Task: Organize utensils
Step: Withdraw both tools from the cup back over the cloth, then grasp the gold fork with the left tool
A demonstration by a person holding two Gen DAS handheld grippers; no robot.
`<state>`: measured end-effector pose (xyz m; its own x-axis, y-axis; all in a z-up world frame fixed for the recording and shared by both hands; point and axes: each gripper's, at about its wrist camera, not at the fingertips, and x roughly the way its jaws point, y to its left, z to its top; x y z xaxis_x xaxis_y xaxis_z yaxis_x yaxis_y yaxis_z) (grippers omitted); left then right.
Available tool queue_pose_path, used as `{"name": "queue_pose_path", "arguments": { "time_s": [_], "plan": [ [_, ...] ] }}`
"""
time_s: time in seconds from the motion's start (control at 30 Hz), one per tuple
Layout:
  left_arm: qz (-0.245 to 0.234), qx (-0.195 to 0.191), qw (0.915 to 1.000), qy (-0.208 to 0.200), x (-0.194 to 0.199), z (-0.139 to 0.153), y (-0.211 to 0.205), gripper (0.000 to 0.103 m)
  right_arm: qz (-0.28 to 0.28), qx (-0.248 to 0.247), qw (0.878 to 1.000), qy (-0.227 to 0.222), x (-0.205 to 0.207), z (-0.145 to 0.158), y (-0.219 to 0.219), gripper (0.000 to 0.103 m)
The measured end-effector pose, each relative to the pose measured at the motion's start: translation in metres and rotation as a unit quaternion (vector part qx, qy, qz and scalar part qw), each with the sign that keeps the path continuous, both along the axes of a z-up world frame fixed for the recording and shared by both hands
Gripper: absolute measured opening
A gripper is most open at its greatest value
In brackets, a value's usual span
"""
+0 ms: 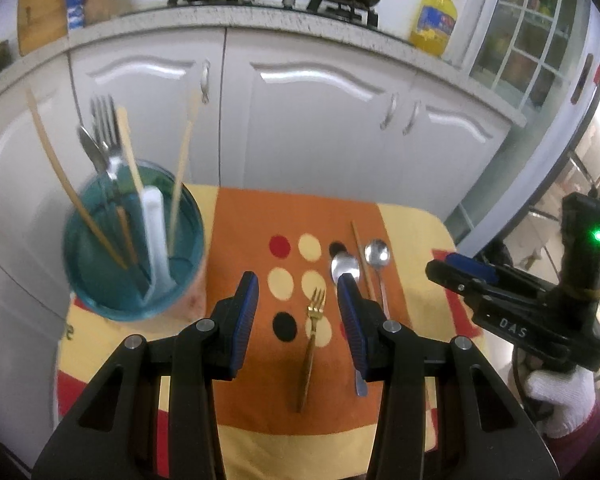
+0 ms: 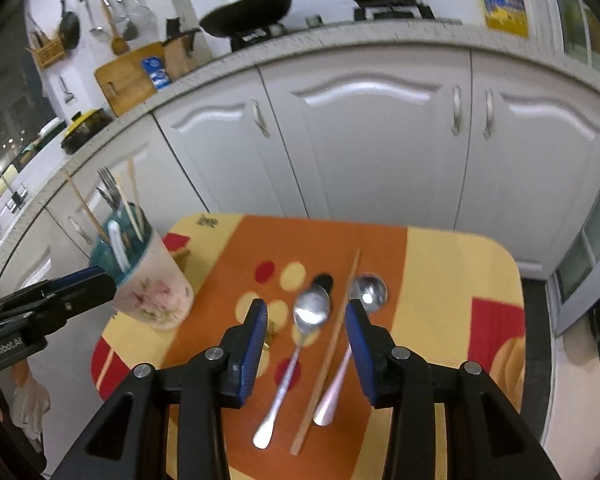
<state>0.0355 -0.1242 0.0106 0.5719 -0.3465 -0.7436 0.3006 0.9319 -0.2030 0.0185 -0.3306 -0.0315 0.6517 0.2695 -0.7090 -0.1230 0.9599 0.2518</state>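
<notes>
Left gripper: jaws wide, empty, lower centre of its frame. Right gripper: jaws wide, empty, lower centre.

Bench (patterned cloth), mid-frame:
- gold fork
- two spoons
- single chopstick between them

Utensil cup, left of frame: forks, chopsticks, white spoon, upright.

White cabinets, upper frame.

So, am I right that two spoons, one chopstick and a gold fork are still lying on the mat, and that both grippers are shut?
Not quite: both grippers are open. The left gripper and the right gripper each show a wide gap in their own wrist view. The rest holds: two spoons, one chopstick and the gold fork lie on the mat.
</notes>
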Motion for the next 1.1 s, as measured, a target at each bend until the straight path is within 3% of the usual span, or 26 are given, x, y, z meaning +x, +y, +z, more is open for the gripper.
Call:
{"name": "queue_pose_path", "arguments": {
  "time_s": [0.2, 0.43, 0.83, 0.87, 1.0, 1.1],
  "plan": [
    [-0.034, 0.018, 0.9987, 0.034, 0.008, -0.037, -0.02, 0.04, 0.012, 0.015, 0.999, 0.031, 0.008, -0.031, -0.005, 0.039],
    [-0.065, 0.021, 0.9956, 0.064, 0.024, -0.079, -0.04, 0.04, 0.048, 0.018, 0.997, 0.056, 0.024, -0.055, 0.007, 0.032],
    [-0.094, 0.03, 0.9906, 0.094, 0.07, -0.12, -0.064, 0.039, 0.05, 0.04, 0.994, 0.085, 0.048, -0.076, -0.004, 0.031],
    [-0.097, 0.031, 0.9901, 0.096, 0.072, -0.122, -0.065, 0.038, 0.052, 0.04, 0.994, 0.085, 0.05, -0.076, -0.004, 0.031],
    [-0.102, 0.042, 0.9893, 0.096, 0.075, -0.125, -0.066, 0.014, 0.063, 0.037, 0.994, 0.086, 0.056, -0.075, -0.002, 0.031],
    [-0.097, 0.029, 0.9894, 0.104, 0.075, -0.125, -0.058, 0.014, 0.07, 0.033, 0.993, 0.087, 0.063, -0.076, 0.002, 0.031]
  ]
}}
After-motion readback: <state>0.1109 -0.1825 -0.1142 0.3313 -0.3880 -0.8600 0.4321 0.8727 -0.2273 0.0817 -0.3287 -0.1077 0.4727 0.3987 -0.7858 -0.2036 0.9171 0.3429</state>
